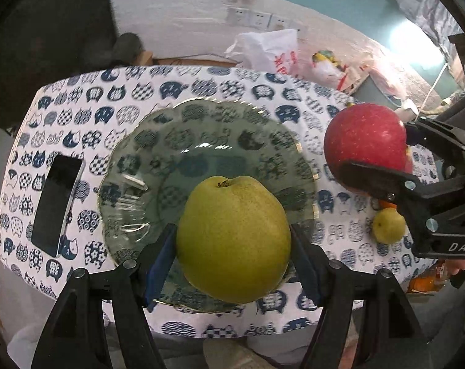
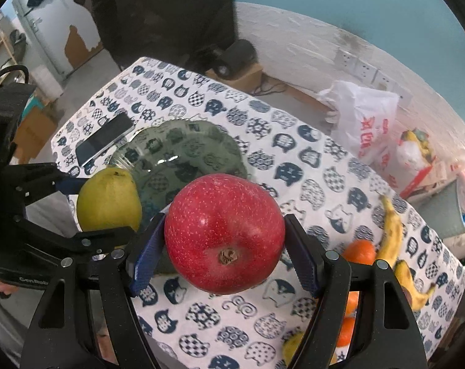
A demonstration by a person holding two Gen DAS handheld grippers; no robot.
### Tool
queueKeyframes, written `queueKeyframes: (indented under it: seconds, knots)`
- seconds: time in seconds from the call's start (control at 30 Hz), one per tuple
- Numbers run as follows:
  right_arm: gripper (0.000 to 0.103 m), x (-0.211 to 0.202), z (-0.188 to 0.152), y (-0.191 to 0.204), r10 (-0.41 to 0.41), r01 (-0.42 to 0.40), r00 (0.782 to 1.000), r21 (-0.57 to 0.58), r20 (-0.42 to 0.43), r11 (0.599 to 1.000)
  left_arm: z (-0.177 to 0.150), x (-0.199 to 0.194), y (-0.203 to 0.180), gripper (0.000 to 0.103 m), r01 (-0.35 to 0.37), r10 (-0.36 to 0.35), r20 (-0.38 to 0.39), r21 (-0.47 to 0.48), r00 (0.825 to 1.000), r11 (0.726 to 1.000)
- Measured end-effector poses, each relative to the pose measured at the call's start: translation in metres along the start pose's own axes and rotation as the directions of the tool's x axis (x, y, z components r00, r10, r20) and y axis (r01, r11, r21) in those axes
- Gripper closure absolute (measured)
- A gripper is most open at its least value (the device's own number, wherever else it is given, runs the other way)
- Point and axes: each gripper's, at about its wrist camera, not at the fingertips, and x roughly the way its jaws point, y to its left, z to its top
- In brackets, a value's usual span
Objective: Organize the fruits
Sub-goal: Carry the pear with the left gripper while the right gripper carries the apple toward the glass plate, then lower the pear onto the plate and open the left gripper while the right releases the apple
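My left gripper (image 1: 233,240) is shut on a green pear (image 1: 232,240) and holds it above the near part of a green glass plate (image 1: 158,141). My right gripper (image 2: 224,236) is shut on a red apple (image 2: 224,233), held above the cat-print tablecloth to the right of the plate (image 2: 183,150). The apple also shows in the left wrist view (image 1: 366,141), and the pear in the right wrist view (image 2: 108,200). A small yellow-green fruit (image 1: 388,226), oranges (image 2: 360,250) and bananas (image 2: 392,230) lie on the cloth at the right.
A black phone (image 1: 55,203) lies left of the plate. White plastic bags (image 2: 367,123) and boxes sit on the floor beyond the table's far right edge. A wall with sockets is behind.
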Motion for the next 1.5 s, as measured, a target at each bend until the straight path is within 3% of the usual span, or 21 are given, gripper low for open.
queueKeyframes:
  seconds: [0.37,0.87,1.07,1.3,1.5]
  knots:
    - [0.027,0.039,0.008,0.027,0.038,-0.040,0.997,-0.032,-0.072,0.999,-0.012,0.033,0.037,0.030,-0.024,0.019,-0.074,-0.060,0.997,0.998]
    - [0.027,0.089,-0.005,0.036,0.033,-0.044,0.983,-0.058,-0.181,0.997,-0.019,0.061,0.050,0.030,-0.028,0.015,-0.160,-0.082,0.987,0.996]
    - [0.027,0.091,-0.005,0.034,0.046,-0.054,0.982,-0.038,-0.184,0.998,-0.012,0.052,0.050,0.032,-0.050,0.040,-0.120,-0.088,0.992,0.995]
    - [0.027,0.094,-0.006,0.037,0.042,-0.052,0.981,-0.047,-0.191,0.998,-0.019,0.046,0.058,0.032,-0.039,0.023,-0.131,-0.123,0.991,0.992]
    - [0.023,0.087,-0.004,0.036,0.073,-0.075,0.983,-0.005,-0.169,0.997,-0.022,0.042,0.051,0.030,-0.051,0.039,-0.131,-0.091,0.991,0.995]
